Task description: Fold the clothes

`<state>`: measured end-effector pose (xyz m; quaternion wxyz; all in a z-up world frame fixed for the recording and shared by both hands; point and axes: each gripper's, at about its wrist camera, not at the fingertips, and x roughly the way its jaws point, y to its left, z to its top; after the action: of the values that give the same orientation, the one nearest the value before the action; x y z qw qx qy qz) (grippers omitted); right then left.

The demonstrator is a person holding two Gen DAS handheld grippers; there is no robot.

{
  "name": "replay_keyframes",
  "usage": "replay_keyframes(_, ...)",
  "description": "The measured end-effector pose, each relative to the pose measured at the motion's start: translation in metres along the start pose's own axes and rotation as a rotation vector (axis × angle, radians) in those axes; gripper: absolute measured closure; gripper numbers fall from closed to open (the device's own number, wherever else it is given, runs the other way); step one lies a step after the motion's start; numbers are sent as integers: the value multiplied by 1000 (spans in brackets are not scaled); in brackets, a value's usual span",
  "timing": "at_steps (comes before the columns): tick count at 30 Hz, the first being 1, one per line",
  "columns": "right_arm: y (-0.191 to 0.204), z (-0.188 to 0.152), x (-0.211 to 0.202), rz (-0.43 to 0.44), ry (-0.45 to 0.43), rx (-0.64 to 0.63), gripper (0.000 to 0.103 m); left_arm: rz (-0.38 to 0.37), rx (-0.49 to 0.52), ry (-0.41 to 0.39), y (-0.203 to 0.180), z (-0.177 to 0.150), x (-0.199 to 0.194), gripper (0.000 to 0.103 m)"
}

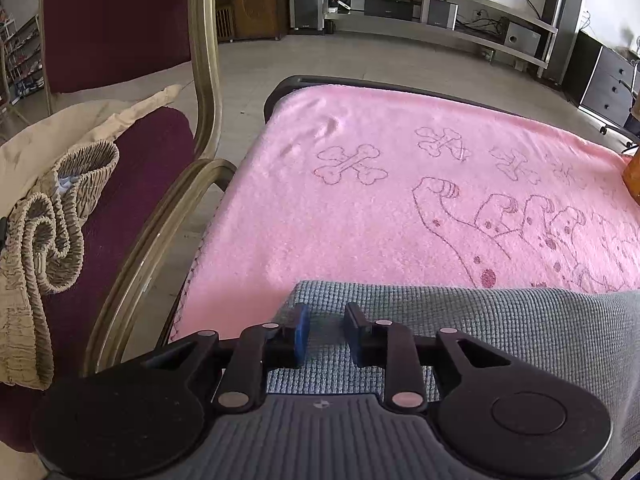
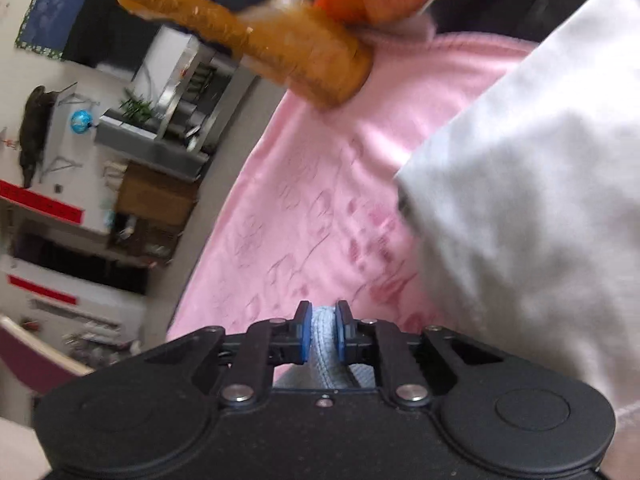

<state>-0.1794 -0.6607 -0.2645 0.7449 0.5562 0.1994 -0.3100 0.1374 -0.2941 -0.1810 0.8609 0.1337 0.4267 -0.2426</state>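
A grey-blue waffle-knit garment (image 1: 500, 332) lies at the near edge of a table covered by a pink blanket (image 1: 380, 208). My left gripper (image 1: 326, 334) hovers open just over the garment's left corner, with fabric showing between its blue-padded fingers. In the right wrist view my right gripper (image 2: 323, 332) is shut on a bunched fold of the same grey-blue garment (image 2: 324, 336). The rest of that garment hangs lifted at the right (image 2: 520, 220), pale and blurred, above the pink blanket (image 2: 320, 200).
A maroon chair (image 1: 132, 184) with a gold frame stands left of the table, holding a beige ruffled cloth (image 1: 36, 240). Folded orange-brown clothes (image 2: 280, 48) sit at the blanket's far edge. Shelves and speakers (image 1: 436, 12) line the far wall.
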Motion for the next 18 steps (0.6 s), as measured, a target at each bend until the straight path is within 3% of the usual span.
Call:
replay_keyframes(3, 2, -1, -8, -52, -74, -43, 95, 1, -2, 2, 0, 0, 0, 75)
replay_keyframes(4, 9, -3, -12, -105, -127, -107, 103, 2, -2, 2, 0, 0, 0, 75)
replay_keyframes(6, 28, -7, -24, -252, -251, -274, 103, 5, 2, -1, 0, 0, 0, 75)
replay_keyframes(9, 34, -9, -36, -170, -228, -279, 102, 14, 9, -19, -2, 0, -5, 76)
replay_keyframes(11, 37, -12, -42, -102, -199, -267, 98, 29, -4, -41, 0, 0, -12, 82)
replay_keyframes(18, 49, -26, -28, 33, -48, -267, 93, 55, -246, -145, 51, 6, -46, 91)
